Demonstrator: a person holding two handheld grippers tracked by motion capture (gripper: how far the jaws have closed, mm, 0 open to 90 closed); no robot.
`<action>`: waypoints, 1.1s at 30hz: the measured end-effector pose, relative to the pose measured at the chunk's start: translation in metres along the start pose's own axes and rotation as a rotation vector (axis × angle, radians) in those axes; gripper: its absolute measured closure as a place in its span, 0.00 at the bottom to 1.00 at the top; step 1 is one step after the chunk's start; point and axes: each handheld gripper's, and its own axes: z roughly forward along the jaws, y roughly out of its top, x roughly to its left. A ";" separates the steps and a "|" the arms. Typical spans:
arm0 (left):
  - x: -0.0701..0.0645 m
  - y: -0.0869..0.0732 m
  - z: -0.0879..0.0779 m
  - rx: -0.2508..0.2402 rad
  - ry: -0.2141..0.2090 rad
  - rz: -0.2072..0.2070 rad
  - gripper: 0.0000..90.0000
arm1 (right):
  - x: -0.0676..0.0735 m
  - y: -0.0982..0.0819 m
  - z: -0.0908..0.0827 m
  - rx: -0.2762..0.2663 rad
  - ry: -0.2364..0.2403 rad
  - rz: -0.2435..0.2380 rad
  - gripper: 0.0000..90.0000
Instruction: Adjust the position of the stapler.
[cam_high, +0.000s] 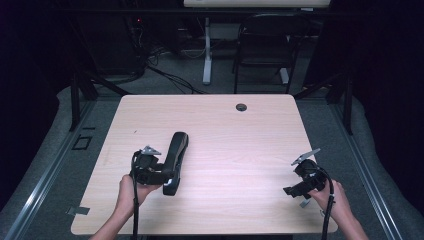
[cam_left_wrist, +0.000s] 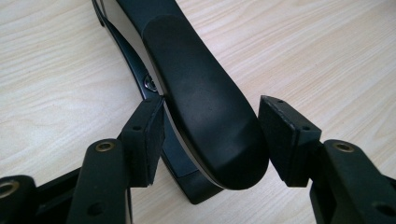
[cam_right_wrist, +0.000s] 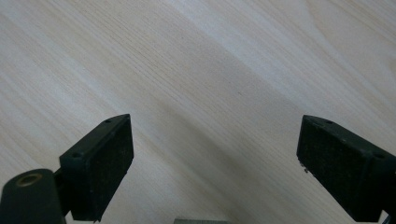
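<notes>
Left hand (cam_high: 131, 191) comes in over the near edge of the tabletop (cam_high: 235, 135), toward its near left corner, and holds the left gripper (cam_high: 165, 175) pointed across the table to the right. Jaws part open, straddling the near end of a black stapler (cam_high: 175, 161) — in the left gripper view one pad (cam_left_wrist: 149, 140) sits against the stapler's (cam_left_wrist: 201, 98) side, the other pad (cam_left_wrist: 282, 137) stands just clear of it, a sliver of wood grain between. No earlier picture to hold it against; the grip reads as loose, not clamped.

The stapler lies flat on the left half of the tabletop, its long body running from the gripper away toward the far edge, broad rounded top uppermost.

Right hand (cam_high: 334, 197) rests near the near right corner. Right gripper (cam_high: 292, 191) has its jaws spread wide — bare wood between the pads (cam_right_wrist: 100, 168) in the right gripper view, nothing held.

Far edge: a small round grommet hole (cam_high: 241, 107) in the tabletop, right of centre.
</notes>
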 end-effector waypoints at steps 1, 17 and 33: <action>0.000 0.000 0.000 0.000 0.000 0.000 0.48 | 0.000 0.000 0.000 0.004 0.001 -0.002 0.12; -0.013 0.003 0.006 -0.013 0.008 -0.007 0.44 | 0.001 0.001 0.000 0.005 0.007 -0.001 0.12; -0.021 0.004 0.010 -0.010 -0.043 0.021 0.39 | 0.001 0.001 0.001 0.002 0.011 0.005 0.12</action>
